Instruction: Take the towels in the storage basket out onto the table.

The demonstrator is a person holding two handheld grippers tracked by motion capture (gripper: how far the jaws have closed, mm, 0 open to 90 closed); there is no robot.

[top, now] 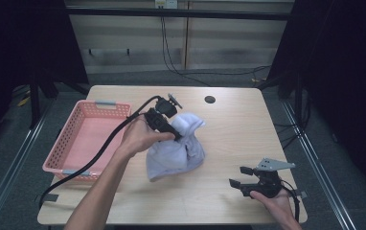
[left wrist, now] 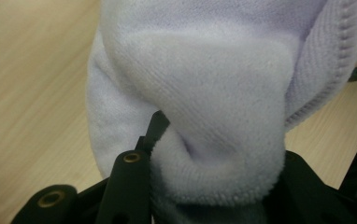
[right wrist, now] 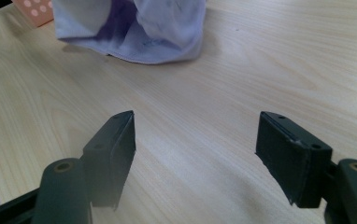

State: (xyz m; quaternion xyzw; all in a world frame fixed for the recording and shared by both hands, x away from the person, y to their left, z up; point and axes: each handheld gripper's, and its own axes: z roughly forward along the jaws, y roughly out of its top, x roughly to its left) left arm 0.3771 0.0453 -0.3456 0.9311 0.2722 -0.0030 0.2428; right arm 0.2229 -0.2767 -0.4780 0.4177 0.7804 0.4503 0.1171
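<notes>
A pale lavender towel (top: 176, 151) is bunched in the middle of the wooden table (top: 234, 129). My left gripper (top: 177, 136) is shut on a fold at the towel's upper part, lifting it so the rest hangs down to the tabletop. In the left gripper view the fleecy cloth (left wrist: 214, 93) bulges over the jaws and hides one fingertip. My right gripper (top: 241, 176) rests low at the table's front right, open, with nothing between its fingers. In the right gripper view (right wrist: 195, 149) the towel's lower edge (right wrist: 134, 32) lies ahead across bare wood.
A pink plastic basket (top: 56, 158) sits at the table's left side, with nothing inside it. A small dark round hole (top: 210, 99) marks the table's far side. A thick black cable (top: 102, 148) trails from my left gripper over the basket's rim.
</notes>
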